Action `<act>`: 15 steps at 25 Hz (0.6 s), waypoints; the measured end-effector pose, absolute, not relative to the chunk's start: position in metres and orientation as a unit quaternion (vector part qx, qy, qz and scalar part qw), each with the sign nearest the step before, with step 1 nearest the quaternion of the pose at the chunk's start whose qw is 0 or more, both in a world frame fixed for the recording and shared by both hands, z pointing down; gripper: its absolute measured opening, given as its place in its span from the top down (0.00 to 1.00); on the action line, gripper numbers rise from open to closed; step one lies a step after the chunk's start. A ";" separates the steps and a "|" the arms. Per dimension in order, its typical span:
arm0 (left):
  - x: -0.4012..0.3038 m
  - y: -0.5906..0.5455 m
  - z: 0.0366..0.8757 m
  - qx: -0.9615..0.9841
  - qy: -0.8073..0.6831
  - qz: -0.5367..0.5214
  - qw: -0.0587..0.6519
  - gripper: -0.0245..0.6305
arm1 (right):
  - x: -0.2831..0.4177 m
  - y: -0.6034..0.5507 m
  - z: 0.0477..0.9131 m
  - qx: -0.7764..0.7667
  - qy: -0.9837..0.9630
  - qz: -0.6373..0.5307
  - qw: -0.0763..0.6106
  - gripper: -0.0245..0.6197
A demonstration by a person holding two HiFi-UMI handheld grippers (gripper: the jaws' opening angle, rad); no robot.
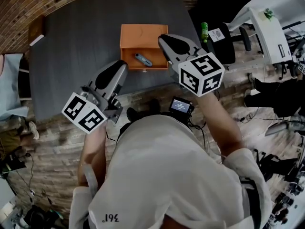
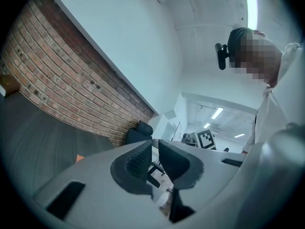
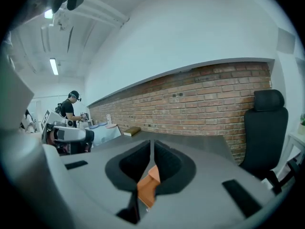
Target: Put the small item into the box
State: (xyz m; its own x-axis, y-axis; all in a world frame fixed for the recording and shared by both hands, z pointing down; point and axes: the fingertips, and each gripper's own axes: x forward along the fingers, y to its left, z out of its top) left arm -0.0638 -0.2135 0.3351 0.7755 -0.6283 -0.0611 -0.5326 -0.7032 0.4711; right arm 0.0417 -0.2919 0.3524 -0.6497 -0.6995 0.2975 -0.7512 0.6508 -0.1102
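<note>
White-shirted shoulders (image 1: pixel 176 175) fill the bottom of the head view, nearest the lens. Small screened device (image 1: pixel 181 106) just ahead at chest level.

Left gripper (image 1: pixel 118 67) in the left hand, over the table's near edge, tip aimed toward the box's near-left corner, apart from it. Its marker cube (image 1: pixel 84 112) toward the body. Left gripper view: left gripper (image 2: pixel 155 149) with ribbed pads drawn almost together, only a thin slit, nothing between them. Empty. Beyond the pads: brick wall (image 2: pixel 71 85), a dark chair (image 2: pixel 140 132), white ceiling.

Right gripper (image 1: pixel 164 38) in the right hand, marker cube (image 1: pixel 201 73) near the wrist, tip over the box's far-right corner. Right gripper view: right gripper (image 3: pixel 151 151) clenched down to a hairline gap, no object gripped. Orange box (image 3: pixel 148 185) visible below through the opening under the pads, not touched.

Orange box (image 1: pixel 143 35) open on the dark grey table (image 1: pixel 76 46), toward the near edge. Small item (image 1: pixel 142 59), grey-blue and elongated, lying tilted inside the box on its floor, near the middle. Neither gripper in contact with it.

Around: brown block (image 1: pixel 36 30) at the table's far-left corner, green bottle (image 1: pixel 204 31) and black office chair (image 1: pixel 224 42) off the table's right side. Second person (image 3: pixel 71 106) in dark clothing standing far off in the right gripper view, by cluttered benches. Brick-pattern floor under the table.
</note>
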 end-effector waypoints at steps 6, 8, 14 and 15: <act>-0.065 -0.201 0.322 0.918 -0.311 -0.118 0.215 0.89 | 0.045 -0.276 0.336 0.403 -0.904 0.109 0.094 0.91; -0.067 -0.197 0.319 0.919 -0.310 -0.121 0.213 0.89 | 0.047 -0.271 0.332 0.405 -0.904 0.111 0.086 0.91; -0.073 -0.188 0.314 0.918 -0.315 -0.121 0.211 0.89 | 0.050 -0.254 0.326 0.405 -0.904 0.120 0.072 0.91; -0.075 -0.187 0.313 0.917 -0.315 -0.121 0.211 0.89 | 0.050 -0.252 0.325 0.404 -0.904 0.121 0.071 0.91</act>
